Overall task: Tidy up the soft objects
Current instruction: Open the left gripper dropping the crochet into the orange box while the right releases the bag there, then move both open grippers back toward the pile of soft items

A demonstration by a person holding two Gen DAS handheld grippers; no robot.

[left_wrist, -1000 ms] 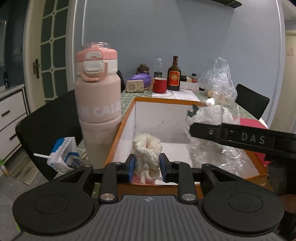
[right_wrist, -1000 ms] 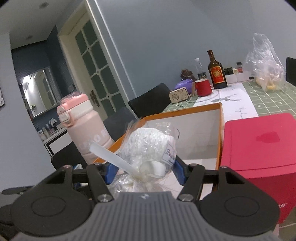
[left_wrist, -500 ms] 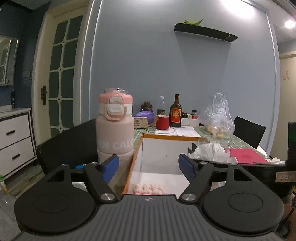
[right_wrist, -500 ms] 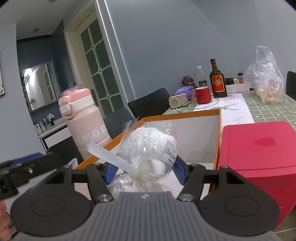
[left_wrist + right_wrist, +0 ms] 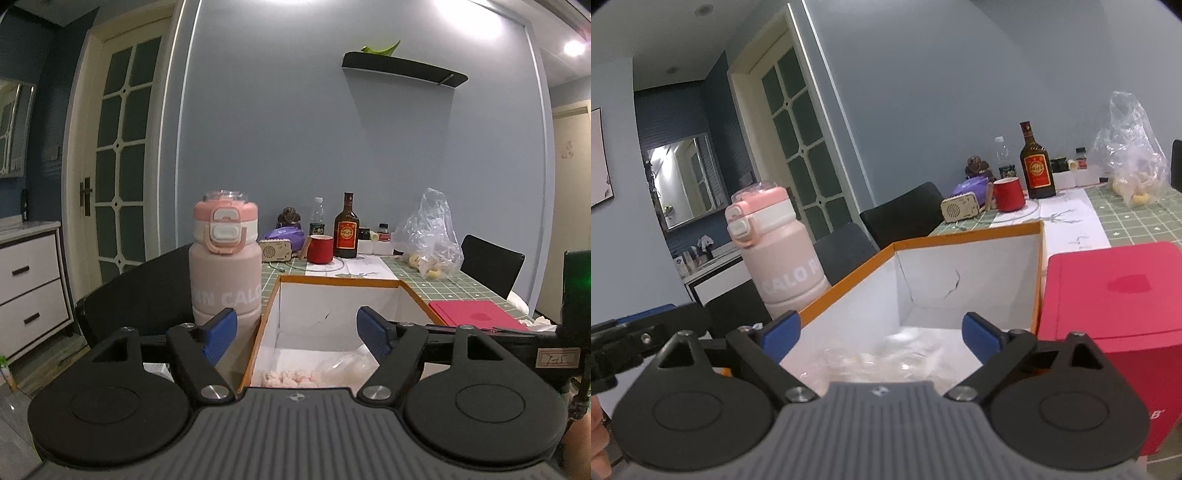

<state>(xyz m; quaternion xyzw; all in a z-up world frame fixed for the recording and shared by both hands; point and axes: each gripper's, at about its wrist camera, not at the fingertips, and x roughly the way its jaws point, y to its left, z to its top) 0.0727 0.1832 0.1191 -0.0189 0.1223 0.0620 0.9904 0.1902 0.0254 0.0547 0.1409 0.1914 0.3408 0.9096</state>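
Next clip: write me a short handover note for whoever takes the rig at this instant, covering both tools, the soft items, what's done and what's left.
Left tool: open, empty, above the near end of the orange-rimmed box.
Right tool: open, empty, over the same box.
Soft items: pink-and-white knit piece and plastic-wrapped bundle both lie on the box floor.
Done: both items are in the box.
Left: no other soft item clearly in view; look around before closing out.
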